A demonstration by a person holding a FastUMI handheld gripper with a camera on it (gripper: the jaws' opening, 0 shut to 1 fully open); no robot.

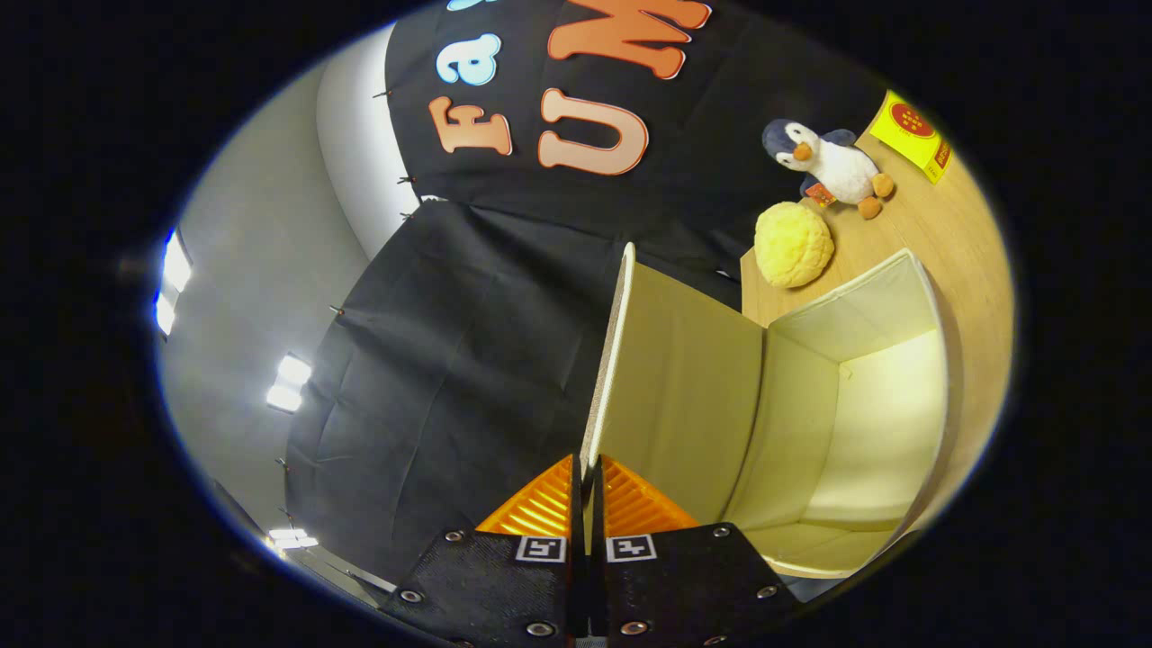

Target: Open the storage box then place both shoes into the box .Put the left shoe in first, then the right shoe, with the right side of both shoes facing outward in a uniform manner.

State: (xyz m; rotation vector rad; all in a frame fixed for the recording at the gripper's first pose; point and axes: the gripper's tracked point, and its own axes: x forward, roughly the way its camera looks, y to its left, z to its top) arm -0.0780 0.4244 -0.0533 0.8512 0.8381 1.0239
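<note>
Storage box (pixel 864 423) sits on the wooden table (pixel 963 243), near the plush penguin (pixel 832 166), its lid (pixel 670 378) swung up. The gripper (pixel 587 490) pinches the lid's edge with both fingers; fold it fully back, gently, before releasing.

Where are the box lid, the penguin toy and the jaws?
box lid (pixel 670 378): gripper view, its pale inner face.
penguin toy (pixel 841 166): gripper view, its white belly.
gripper (pixel 587 486): gripper view, jaws pinched on the lid's edge.
</note>
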